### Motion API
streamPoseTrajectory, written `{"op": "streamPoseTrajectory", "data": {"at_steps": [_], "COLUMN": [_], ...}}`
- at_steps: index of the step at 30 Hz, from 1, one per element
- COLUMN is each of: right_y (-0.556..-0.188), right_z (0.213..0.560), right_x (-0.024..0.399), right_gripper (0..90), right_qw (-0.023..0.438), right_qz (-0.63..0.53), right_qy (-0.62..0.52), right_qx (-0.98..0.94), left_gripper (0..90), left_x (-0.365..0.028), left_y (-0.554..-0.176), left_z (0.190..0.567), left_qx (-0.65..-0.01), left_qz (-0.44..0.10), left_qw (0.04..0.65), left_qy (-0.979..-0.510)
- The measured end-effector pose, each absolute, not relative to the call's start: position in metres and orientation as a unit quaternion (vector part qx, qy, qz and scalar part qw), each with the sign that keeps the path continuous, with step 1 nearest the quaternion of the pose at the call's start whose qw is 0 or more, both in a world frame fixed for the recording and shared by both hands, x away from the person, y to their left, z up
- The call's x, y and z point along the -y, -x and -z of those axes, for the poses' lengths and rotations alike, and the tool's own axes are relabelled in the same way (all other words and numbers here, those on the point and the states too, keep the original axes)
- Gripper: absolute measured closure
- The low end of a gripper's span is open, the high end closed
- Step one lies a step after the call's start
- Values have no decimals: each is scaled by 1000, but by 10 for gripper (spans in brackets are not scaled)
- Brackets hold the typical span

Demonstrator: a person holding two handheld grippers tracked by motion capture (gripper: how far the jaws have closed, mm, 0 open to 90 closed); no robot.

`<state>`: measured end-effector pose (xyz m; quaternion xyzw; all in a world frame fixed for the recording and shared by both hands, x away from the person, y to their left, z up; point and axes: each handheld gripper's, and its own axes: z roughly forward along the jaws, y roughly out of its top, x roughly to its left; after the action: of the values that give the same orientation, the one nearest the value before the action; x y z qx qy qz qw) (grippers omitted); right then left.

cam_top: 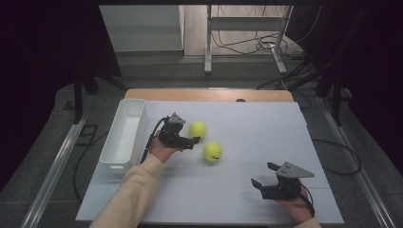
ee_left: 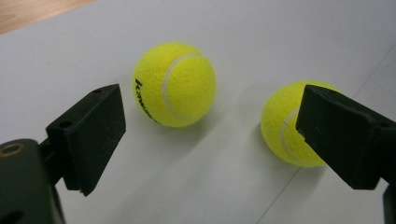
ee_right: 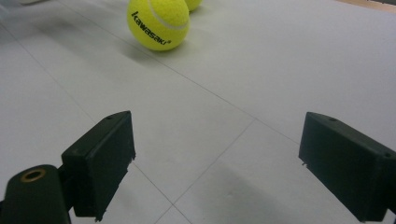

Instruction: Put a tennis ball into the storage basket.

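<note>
tennis balls (ee_left: 175, 84): fuzzy yellow felt
jaws: matt black plastic
bin (cam_top: 124, 134): smooth white plastic
table (cam_top: 266, 133): flat matt white top, wood edge
sleeve (cam_top: 130, 194): soft cloth

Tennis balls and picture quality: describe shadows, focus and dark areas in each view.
High view: black vignette at both sides, table evenly lit. Left gripper view: far tennis ball sharp with a soft shadow, near tennis ball partly behind a jaw, the jaws slightly soft. Right gripper view: the near ball's lettering is crisp, and faint jaw shadows fall on the table.

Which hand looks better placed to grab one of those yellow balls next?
Left. The left gripper stands open right beside the farther yellow felt tennis ball; the right gripper, also open, sits well apart.
</note>
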<state>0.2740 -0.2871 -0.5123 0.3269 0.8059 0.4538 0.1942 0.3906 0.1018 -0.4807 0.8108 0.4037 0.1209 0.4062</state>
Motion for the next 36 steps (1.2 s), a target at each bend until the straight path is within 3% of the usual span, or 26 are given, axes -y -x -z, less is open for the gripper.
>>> {"op": "streamPoseTrajectory", "data": {"at_steps": [36], "right_y": [-275], "right_z": [513], "right_x": [287], "right_gripper": [108], "right_qw": [194], "right_qz": [-451], "right_qy": [-326], "right_qx": [-808], "left_gripper": [87], "left_x": [-78], "left_y": [-443], "left_z": [507], "left_qx": [-429], "left_qz": [-113], "left_qw": [360], "left_qy": [-821]}}
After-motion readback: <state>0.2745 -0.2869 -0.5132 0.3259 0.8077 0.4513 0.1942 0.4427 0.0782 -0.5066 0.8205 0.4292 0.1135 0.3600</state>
